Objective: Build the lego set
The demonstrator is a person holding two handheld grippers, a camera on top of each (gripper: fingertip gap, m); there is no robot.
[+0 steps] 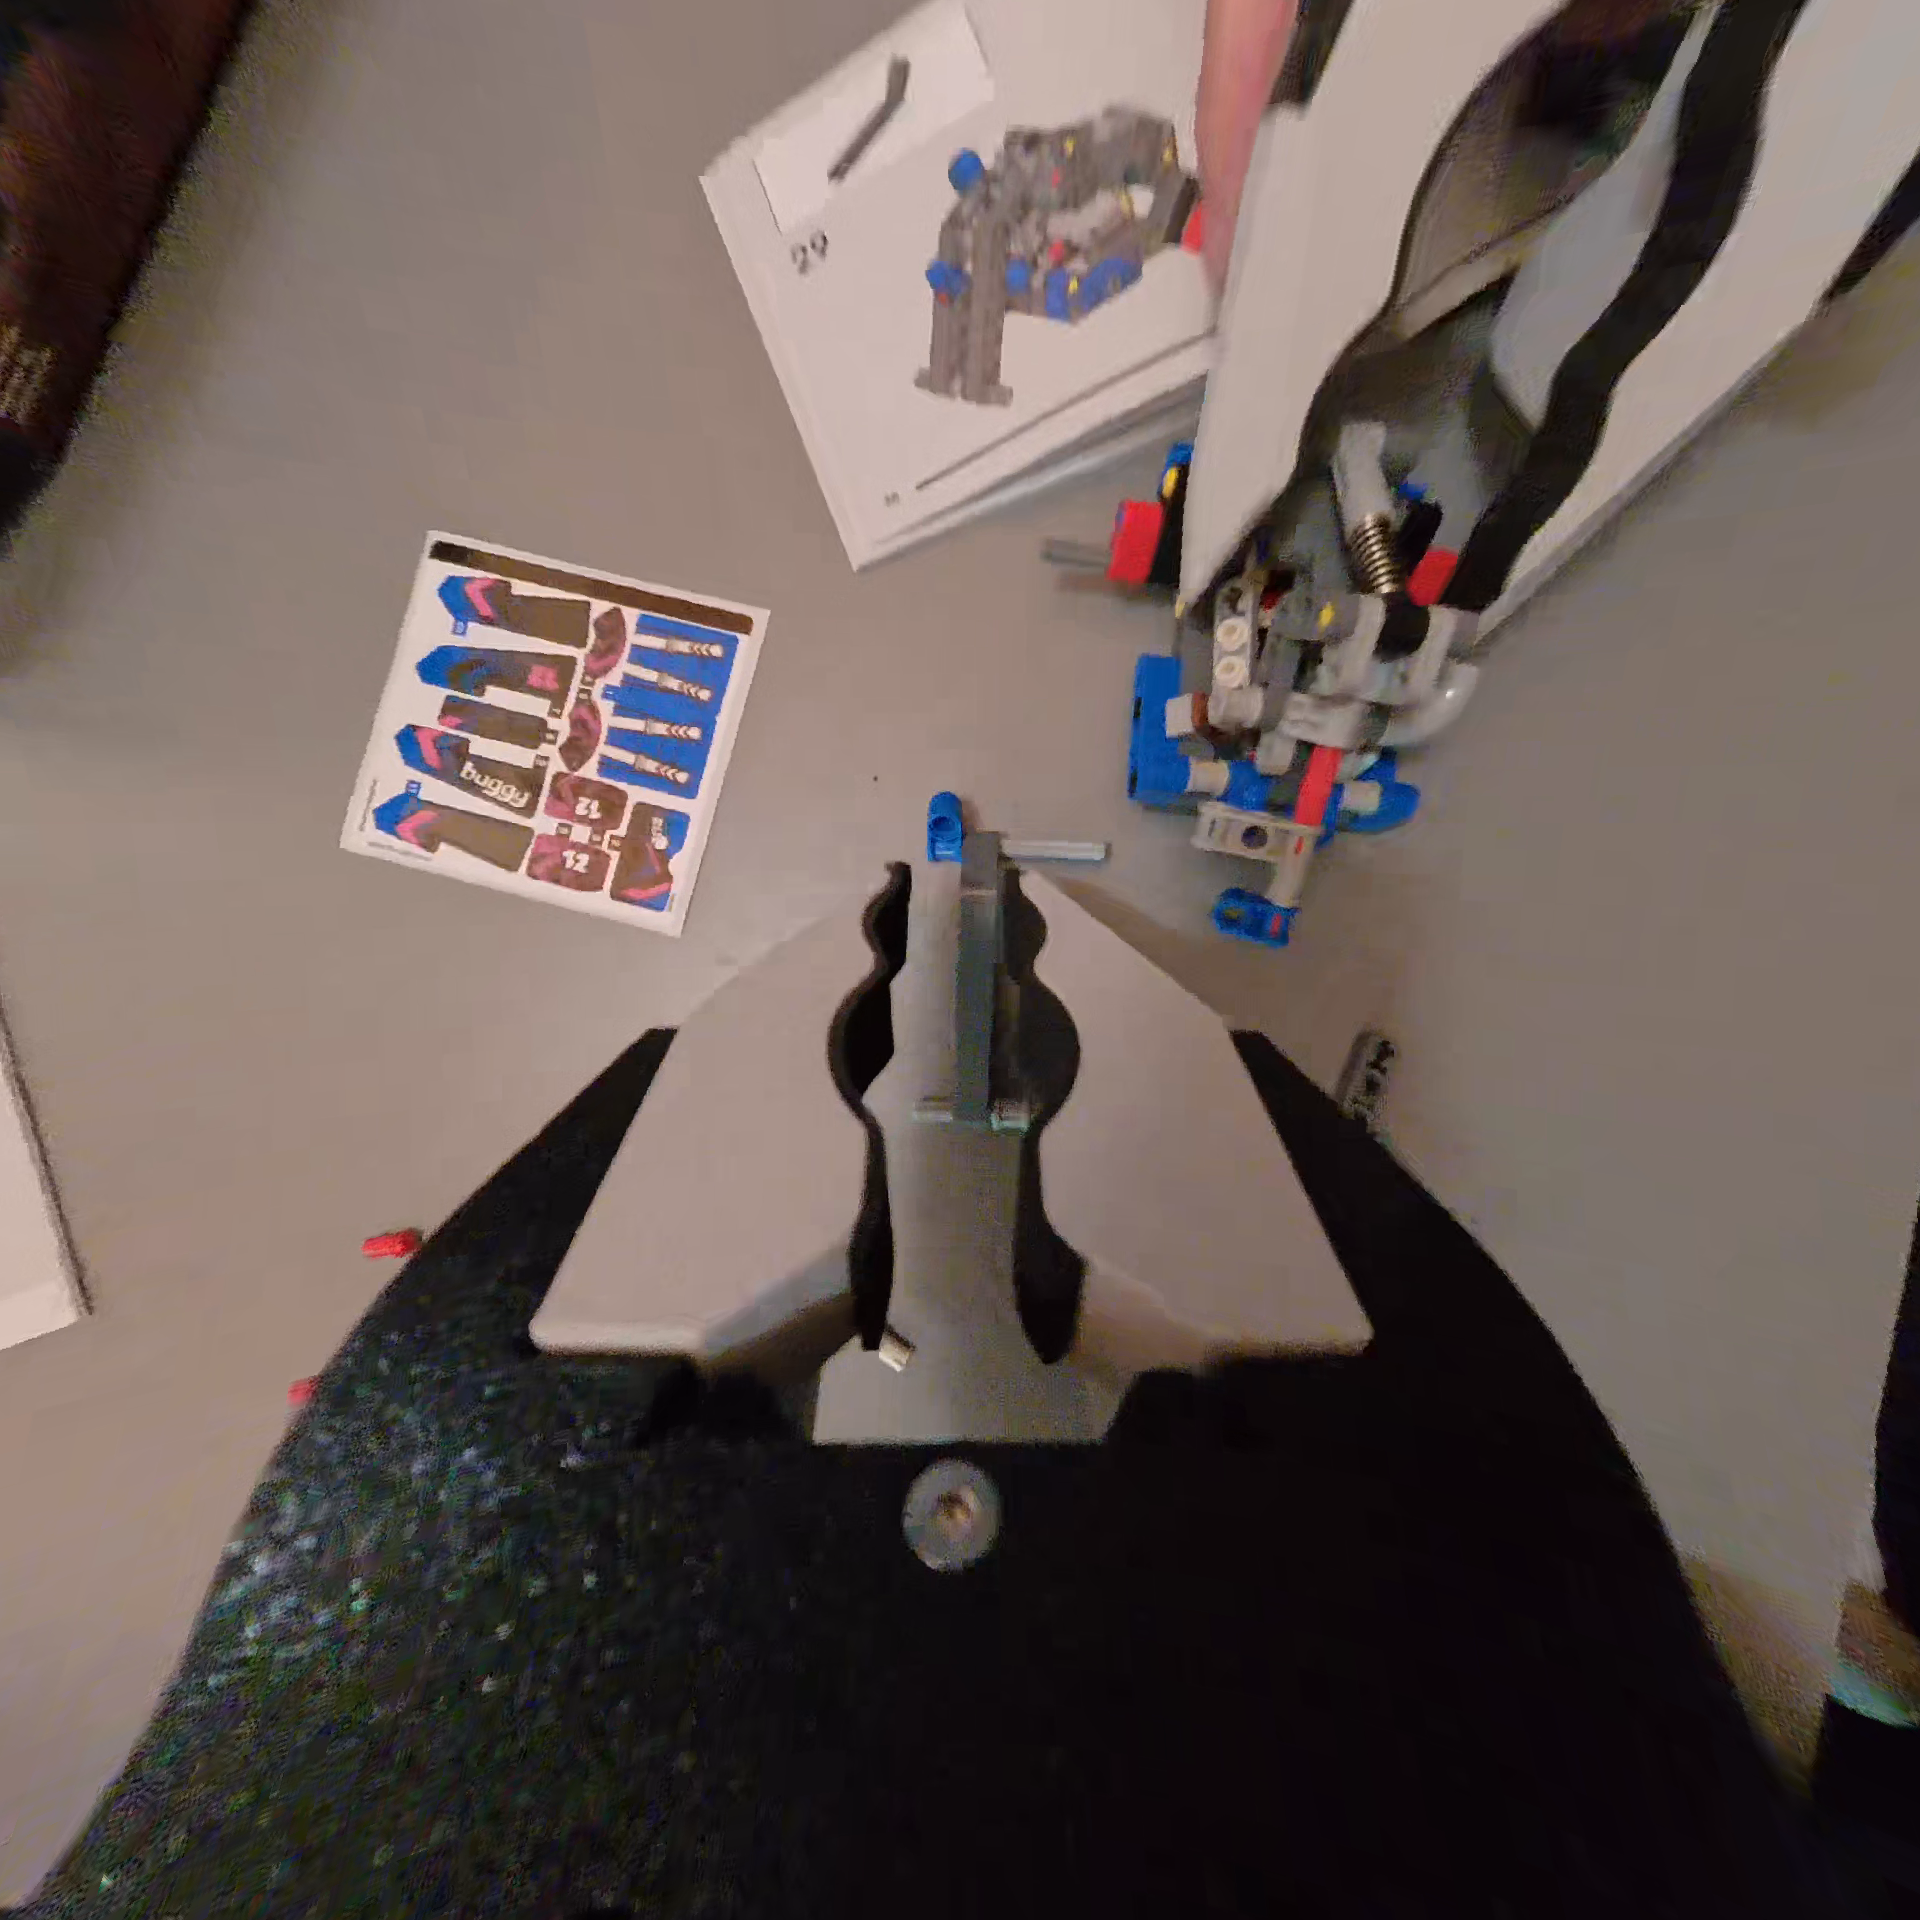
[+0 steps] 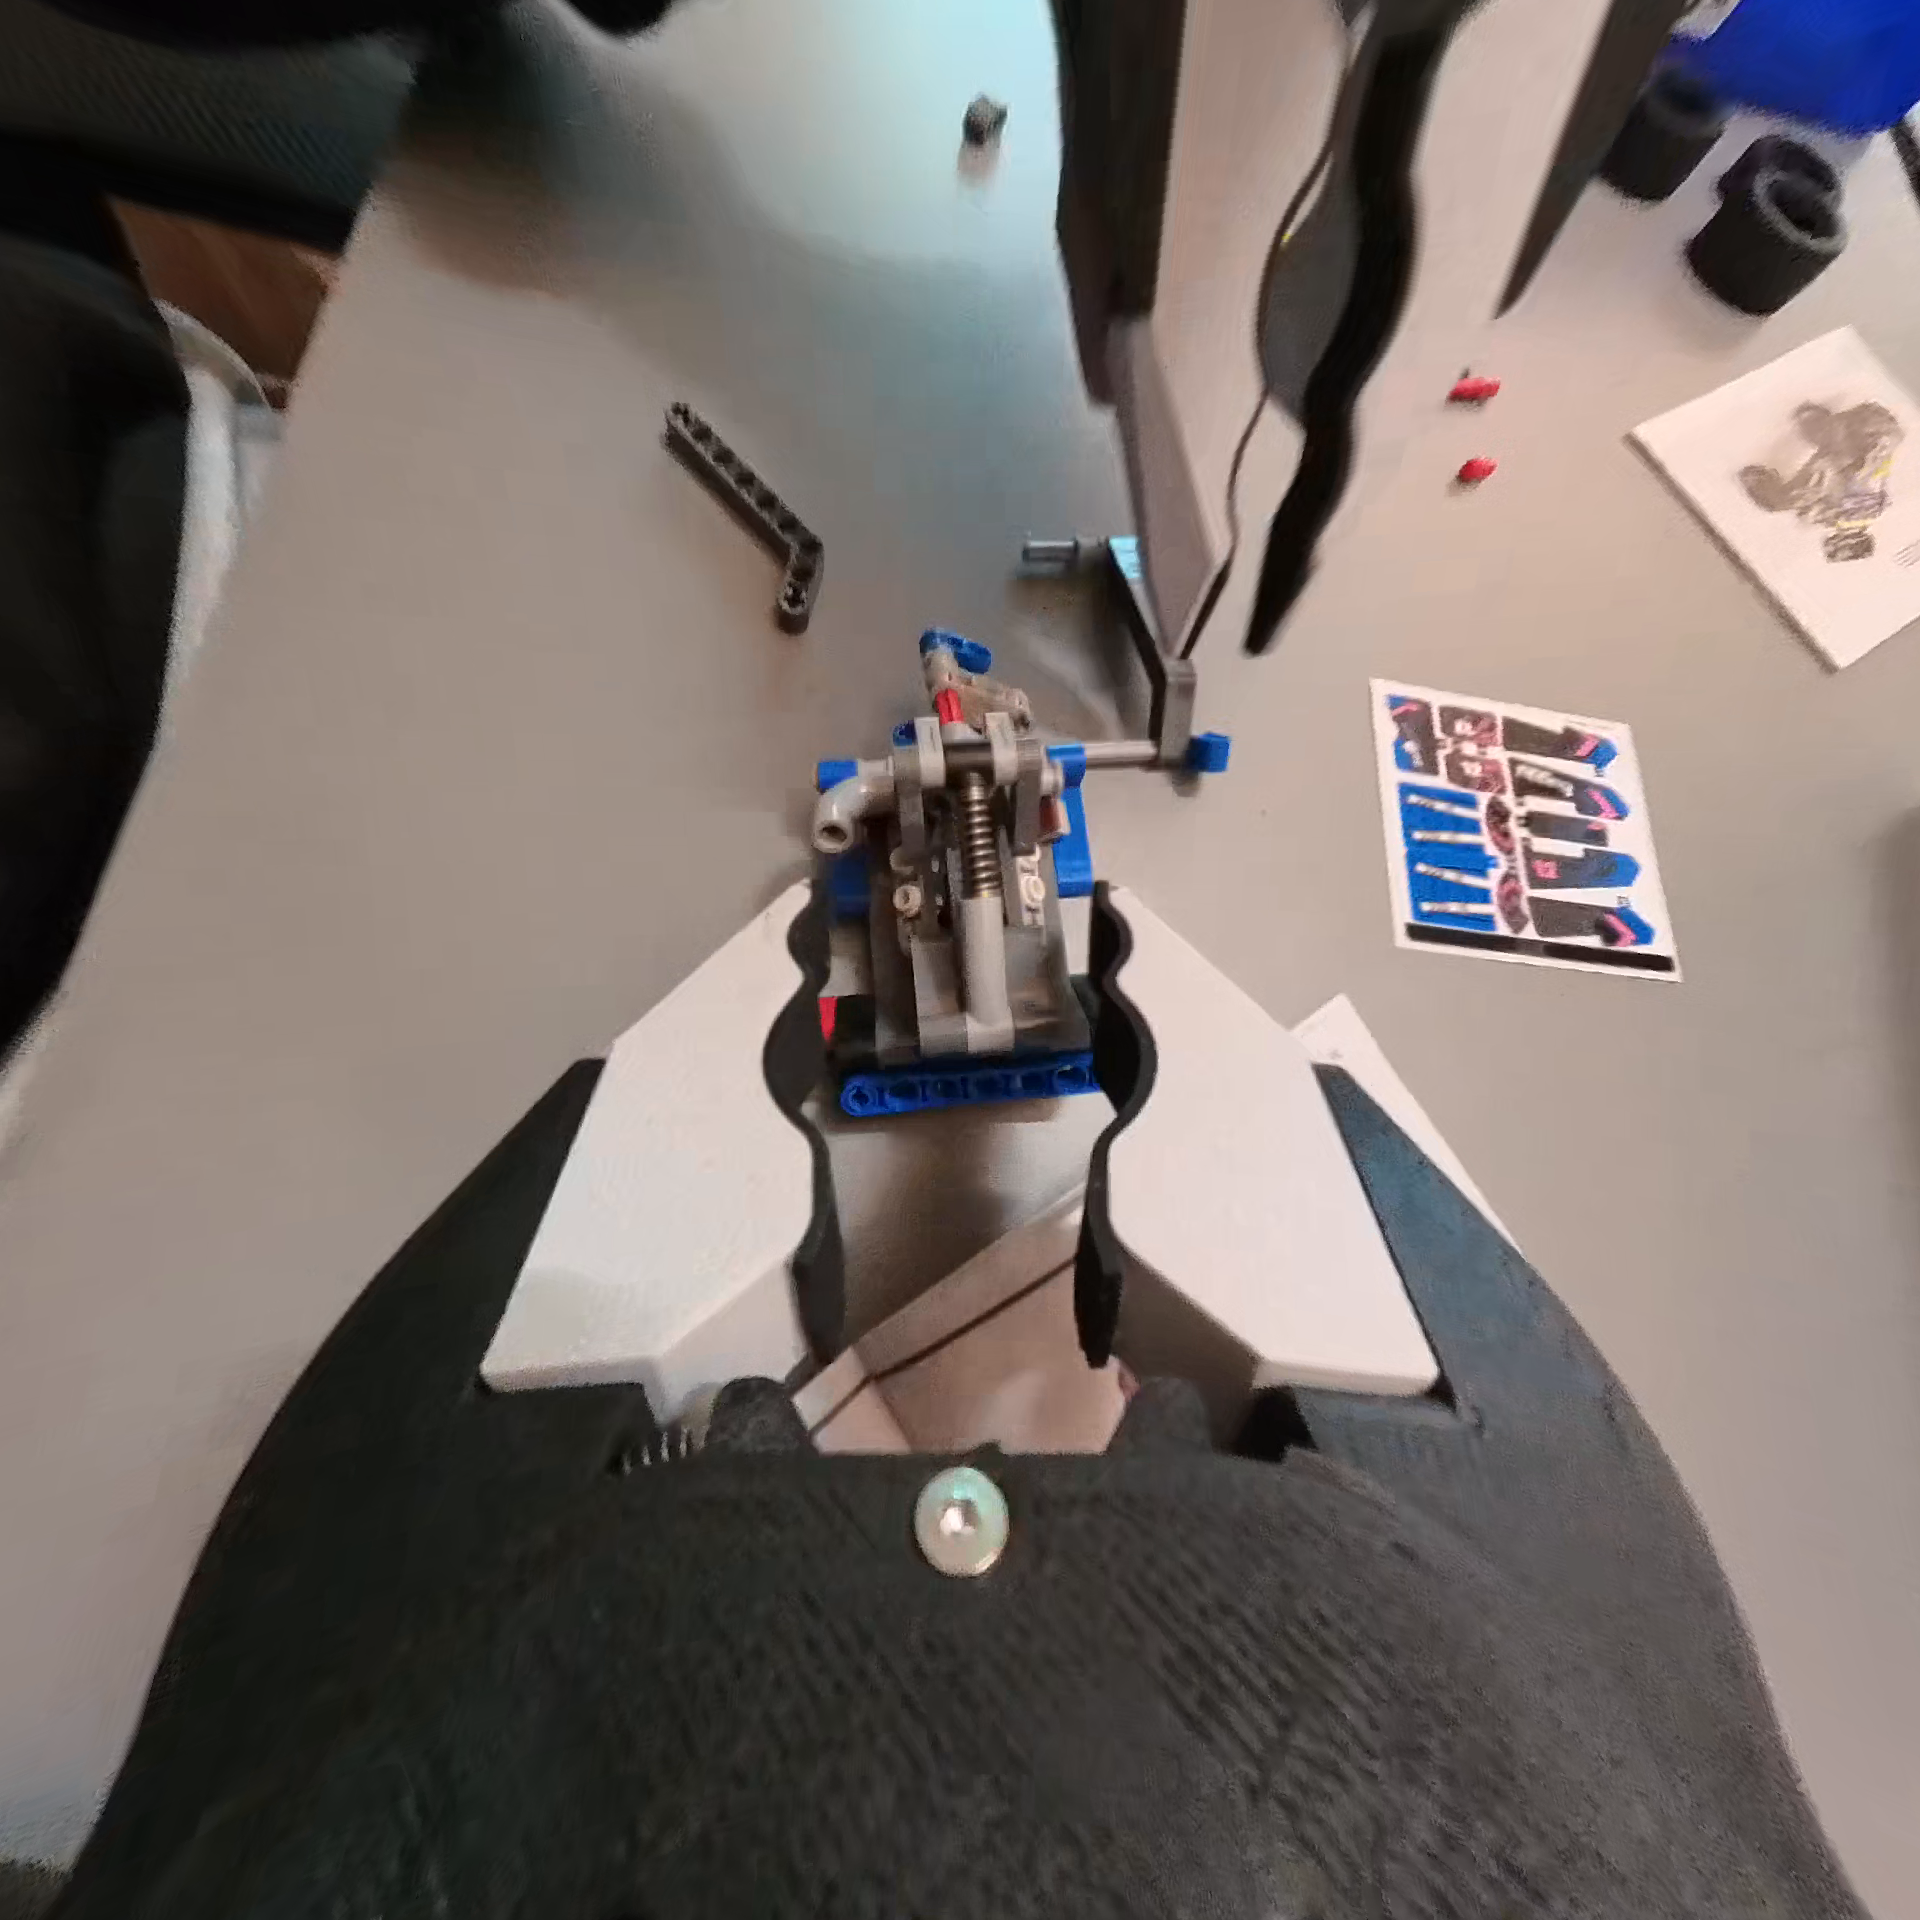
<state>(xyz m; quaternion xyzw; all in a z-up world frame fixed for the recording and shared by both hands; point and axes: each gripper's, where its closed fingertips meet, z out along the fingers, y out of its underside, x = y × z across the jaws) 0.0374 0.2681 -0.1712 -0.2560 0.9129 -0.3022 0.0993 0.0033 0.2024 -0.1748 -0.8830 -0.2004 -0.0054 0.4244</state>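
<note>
Being pinched by the left gripper (image 1: 961,904), a dark grey beam (image 1: 977,997) is being lined up; the chassis (image 2: 956,894), on the surface, is being clamped by the right gripper (image 2: 956,935). Next, careful axle alignment is probably being called for.

Print on sticker sheet (image 1: 556,732) and instruction booklet (image 1: 966,312).

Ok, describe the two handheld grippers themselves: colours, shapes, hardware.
The left gripper and the right gripper look alike: a broad black, grainy body, two pale grey wedge-shaped jaws lined with wavy black pads, and a silver screw with a washer in the body's middle. No cables or sleeves show.
</note>
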